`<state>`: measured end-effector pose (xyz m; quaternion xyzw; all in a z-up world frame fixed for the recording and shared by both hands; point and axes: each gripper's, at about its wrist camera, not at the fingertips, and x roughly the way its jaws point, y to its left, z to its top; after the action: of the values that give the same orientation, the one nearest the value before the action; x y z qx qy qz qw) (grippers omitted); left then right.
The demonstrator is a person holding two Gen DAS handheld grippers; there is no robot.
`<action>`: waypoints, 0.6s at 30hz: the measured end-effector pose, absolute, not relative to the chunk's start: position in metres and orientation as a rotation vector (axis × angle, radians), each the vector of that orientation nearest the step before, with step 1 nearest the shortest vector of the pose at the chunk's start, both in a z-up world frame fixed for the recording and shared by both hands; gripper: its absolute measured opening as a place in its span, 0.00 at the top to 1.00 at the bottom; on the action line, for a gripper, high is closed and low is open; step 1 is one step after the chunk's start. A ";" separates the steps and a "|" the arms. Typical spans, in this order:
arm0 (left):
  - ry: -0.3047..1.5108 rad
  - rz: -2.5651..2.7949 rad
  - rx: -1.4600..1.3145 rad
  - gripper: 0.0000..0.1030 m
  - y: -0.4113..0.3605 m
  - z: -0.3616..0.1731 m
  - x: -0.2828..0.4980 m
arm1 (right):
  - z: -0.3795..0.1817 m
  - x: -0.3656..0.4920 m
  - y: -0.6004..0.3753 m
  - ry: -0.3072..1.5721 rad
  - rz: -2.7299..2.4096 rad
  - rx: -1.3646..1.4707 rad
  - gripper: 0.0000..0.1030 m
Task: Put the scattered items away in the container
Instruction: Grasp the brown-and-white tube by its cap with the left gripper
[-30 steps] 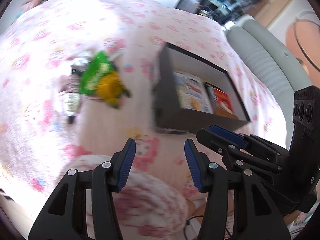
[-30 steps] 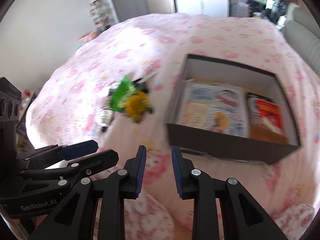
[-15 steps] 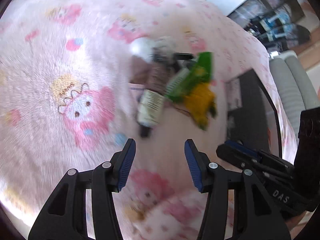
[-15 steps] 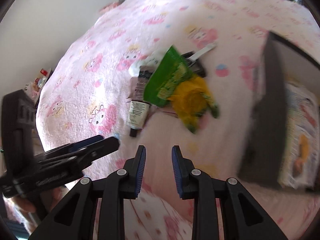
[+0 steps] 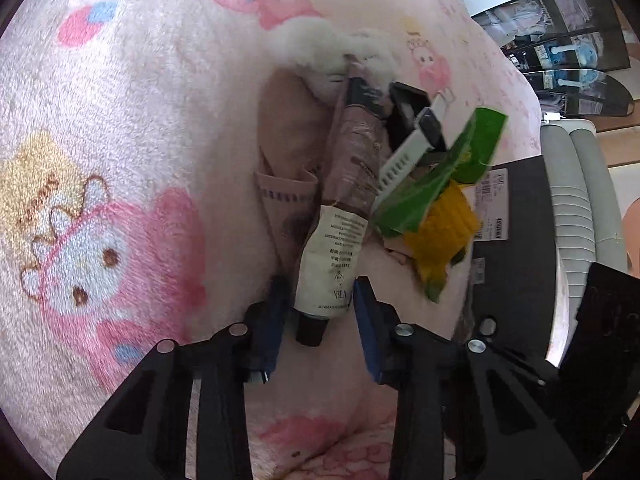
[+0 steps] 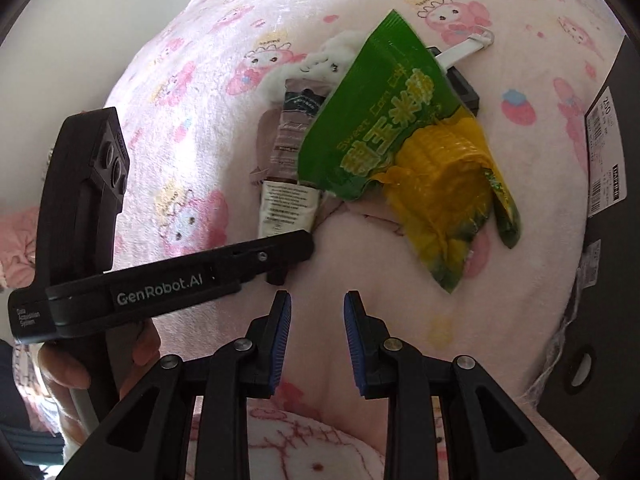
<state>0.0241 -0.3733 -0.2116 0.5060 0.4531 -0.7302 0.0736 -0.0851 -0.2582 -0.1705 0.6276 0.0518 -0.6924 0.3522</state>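
A pile of items lies on the pink blanket: a brown-and-white cream tube [image 5: 340,224] [image 6: 288,184], a green sweet-corn packet [image 5: 436,200] [image 6: 396,128], a white-strapped watch [image 5: 416,136], a white fluffy thing [image 5: 316,48] and a pink pouch [image 5: 284,152]. My left gripper [image 5: 320,312] is open, its jaws either side of the tube's black cap end, not closed on it. It also shows in the right wrist view [image 6: 280,256]. My right gripper [image 6: 316,320] is open and empty, short of the packet. The dark box [image 5: 508,240] [image 6: 612,160] stands to the right.
The pink cartoon-print blanket [image 5: 100,160] covers the whole surface. A grey ribbed cushion or sofa back [image 5: 576,184] lies beyond the box. A hand [image 6: 64,368] holds the left gripper's handle.
Both grippers have closed in on the pile. My left gripper has moved forward so its open jaws now straddle the tube's cap end.
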 end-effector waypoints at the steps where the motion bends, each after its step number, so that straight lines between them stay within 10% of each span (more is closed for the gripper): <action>1: 1.403 -2.196 1.513 0.70 -0.370 -0.206 0.026 | -0.170 -0.084 -0.257 0.123 -1.786 1.622 0.76; 18: 1.310 -2.274 1.557 0.71 -0.260 -0.136 0.019 | -0.107 -0.030 -0.154 -0.052 -1.896 1.513 0.70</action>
<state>0.0195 -0.2604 -0.1361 0.5098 0.4287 -0.7445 0.0450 -0.0298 -0.1544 -0.1072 0.5843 -0.0201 -0.7319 0.3501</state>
